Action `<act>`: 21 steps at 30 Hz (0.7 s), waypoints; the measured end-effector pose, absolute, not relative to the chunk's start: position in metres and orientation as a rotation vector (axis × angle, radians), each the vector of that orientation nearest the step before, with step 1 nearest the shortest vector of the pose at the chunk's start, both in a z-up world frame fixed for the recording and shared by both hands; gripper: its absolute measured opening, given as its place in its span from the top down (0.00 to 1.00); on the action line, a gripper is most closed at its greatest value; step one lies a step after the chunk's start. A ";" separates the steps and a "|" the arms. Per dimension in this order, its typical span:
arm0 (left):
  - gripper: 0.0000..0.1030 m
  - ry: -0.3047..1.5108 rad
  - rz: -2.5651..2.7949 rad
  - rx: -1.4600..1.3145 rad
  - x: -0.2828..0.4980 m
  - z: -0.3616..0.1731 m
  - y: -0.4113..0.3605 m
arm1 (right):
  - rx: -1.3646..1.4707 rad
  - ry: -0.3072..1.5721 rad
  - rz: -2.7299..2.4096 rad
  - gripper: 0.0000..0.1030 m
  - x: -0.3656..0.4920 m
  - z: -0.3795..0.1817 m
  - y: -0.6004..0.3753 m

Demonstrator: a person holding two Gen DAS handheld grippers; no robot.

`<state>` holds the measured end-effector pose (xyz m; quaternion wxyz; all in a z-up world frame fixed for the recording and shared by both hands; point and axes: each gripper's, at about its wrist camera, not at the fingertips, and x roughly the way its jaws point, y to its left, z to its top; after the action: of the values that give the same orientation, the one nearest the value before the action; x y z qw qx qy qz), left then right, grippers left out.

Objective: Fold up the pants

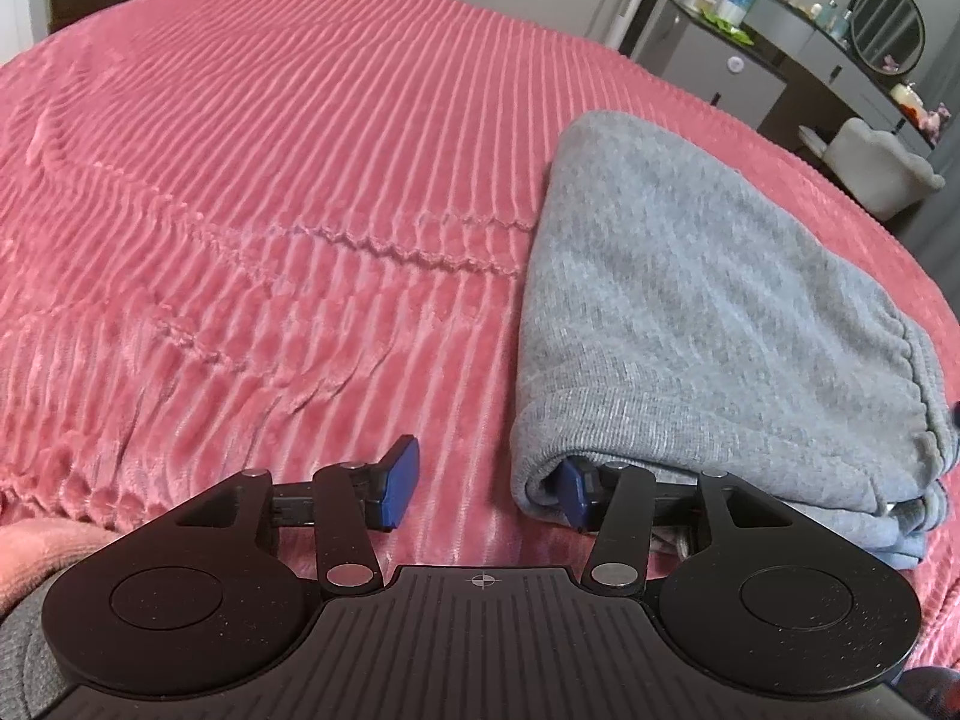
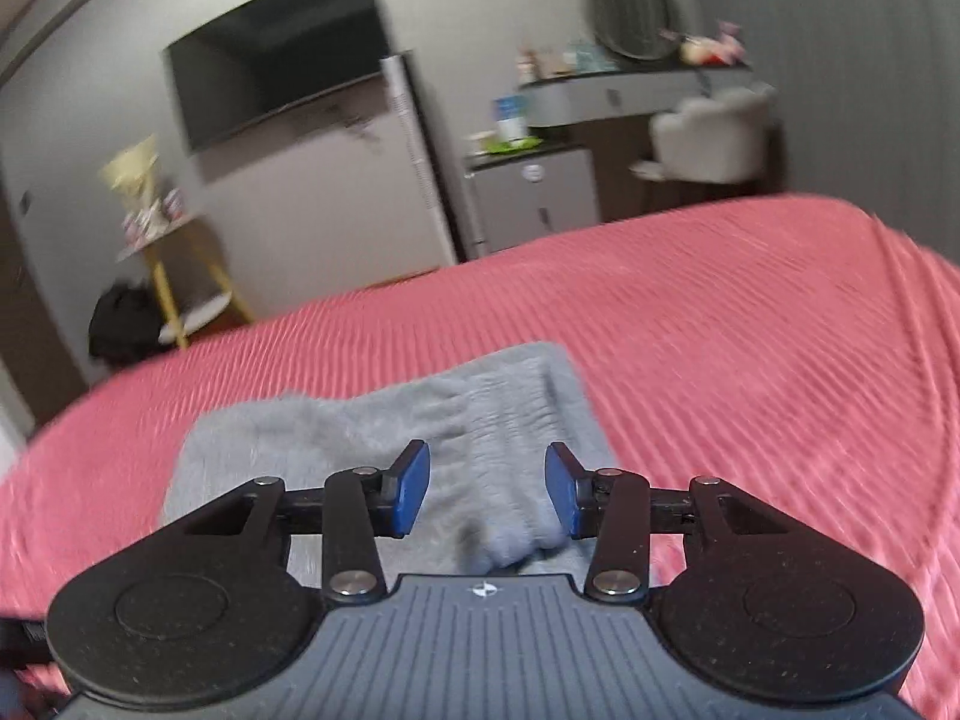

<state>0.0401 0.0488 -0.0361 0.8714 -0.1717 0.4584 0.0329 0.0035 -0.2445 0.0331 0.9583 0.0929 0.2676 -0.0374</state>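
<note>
Grey knit pants (image 1: 708,312), folded, are showing a soft, matt, fleecy cloth. The pink ribbed bedspread (image 1: 270,192), from nine to twelve o'clock of them, is showing a plush, faintly sheened pile. The black left gripper (image 1: 489,483) is showing matt speckled plastic, bright metal rivets and smooth blue pads (image 1: 403,474).

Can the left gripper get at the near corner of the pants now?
Probably yes. The left gripper is open, and its right finger is already tucked into the near fold of the grey pants on the pink bedcover. Its other finger lies on bare cover, and nothing blocks it.
</note>
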 end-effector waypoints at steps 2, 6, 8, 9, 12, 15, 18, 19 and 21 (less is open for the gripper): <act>0.48 0.960 0.070 -0.353 0.041 -0.036 0.048 | 0.103 0.568 -0.095 0.58 0.010 0.019 -0.235; 0.45 0.965 0.075 -0.342 0.042 -0.038 0.047 | 0.066 0.596 -0.135 0.57 0.019 0.009 -0.230; 0.44 0.969 0.079 -0.342 0.043 -0.038 0.048 | 0.050 0.610 -0.158 0.57 0.021 0.004 -0.229; 0.44 0.968 0.081 -0.341 0.042 -0.038 0.047 | 0.053 0.619 -0.163 0.57 0.022 0.002 -0.229; 0.42 0.966 0.082 -0.339 0.043 -0.038 0.049 | 0.071 0.628 -0.171 0.54 0.031 -0.003 -0.230; 0.42 0.948 0.051 -0.364 0.037 -0.031 0.055 | 0.073 0.629 -0.181 0.48 0.032 -0.007 -0.230; 0.42 0.917 0.018 -0.388 0.030 -0.019 0.062 | 0.079 0.633 -0.189 0.37 0.034 -0.012 -0.230; 0.42 0.910 0.010 -0.392 0.029 -0.014 0.063 | 0.084 0.642 -0.196 0.33 0.036 -0.014 -0.232; 0.42 0.899 -0.002 -0.405 0.031 -0.004 0.065 | 0.110 0.649 -0.198 0.29 0.039 -0.017 -0.236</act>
<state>0.0310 0.0647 -0.0044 0.8809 -0.1943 0.4316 -0.0009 0.0387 -0.2358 -0.0166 0.9415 0.0540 0.3182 -0.0970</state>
